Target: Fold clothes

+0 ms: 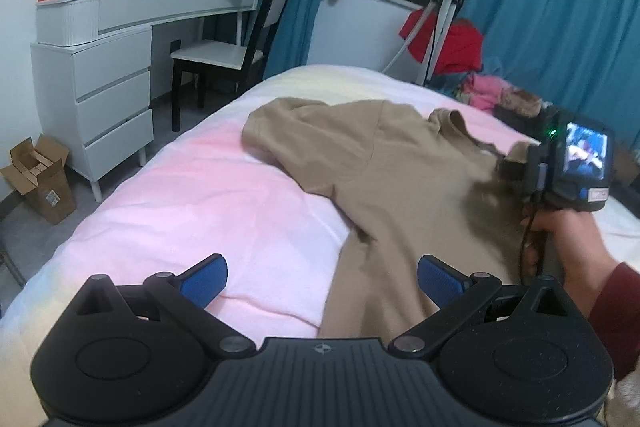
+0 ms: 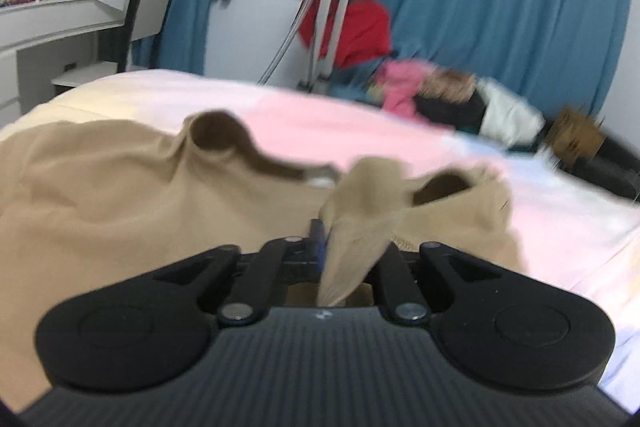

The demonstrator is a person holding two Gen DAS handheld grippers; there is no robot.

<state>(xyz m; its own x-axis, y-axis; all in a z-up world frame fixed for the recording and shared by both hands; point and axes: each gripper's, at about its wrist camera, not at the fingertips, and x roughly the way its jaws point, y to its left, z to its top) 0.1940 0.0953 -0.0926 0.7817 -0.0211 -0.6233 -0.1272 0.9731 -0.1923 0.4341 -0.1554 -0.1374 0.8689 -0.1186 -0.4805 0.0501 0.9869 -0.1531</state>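
scene: a bed [image 1: 224,187] with a pink cover, a tan shirt [image 1: 400,179] spread across it.
shirt: lies mostly flat on the cover, collar [image 1: 452,121] toward the far side, one sleeve [image 1: 280,131] folded out to the left in the left wrist view; its lower body runs down toward the near edge, just under the left gripper's right finger.
left gripper [image 1: 322,281]: hovers low over the near part of the bed, jaws spread wide, nothing between them; the blue pads [image 1: 204,281] are bare. the left pad is over pink cover, the right one over tan cloth.
right gripper [image 2: 344,239]: jaws drawn in close on a bunched fold of the shirt near the collar; the cloth rises up between the fingers and drapes back over the gripper body. the view is blurred, so whether the pads actually press the cloth is likely but not certain.
right hand [image 1: 560,239]: holds the right gripper's handle at the right edge of the left wrist view, dark red sleeve [image 1: 620,311] at the wrist; a small lit screen [image 1: 586,155] on the gripper's back faces the camera.
surroundings: white dresser [image 1: 104,67] with bottles on top, a dark chair [image 1: 240,55] beside it, blue curtains [image 1: 560,7], a cardboard box [image 1: 44,179] on the floor, a pile of clothes [image 2: 440,95] beyond the bed's far edge.
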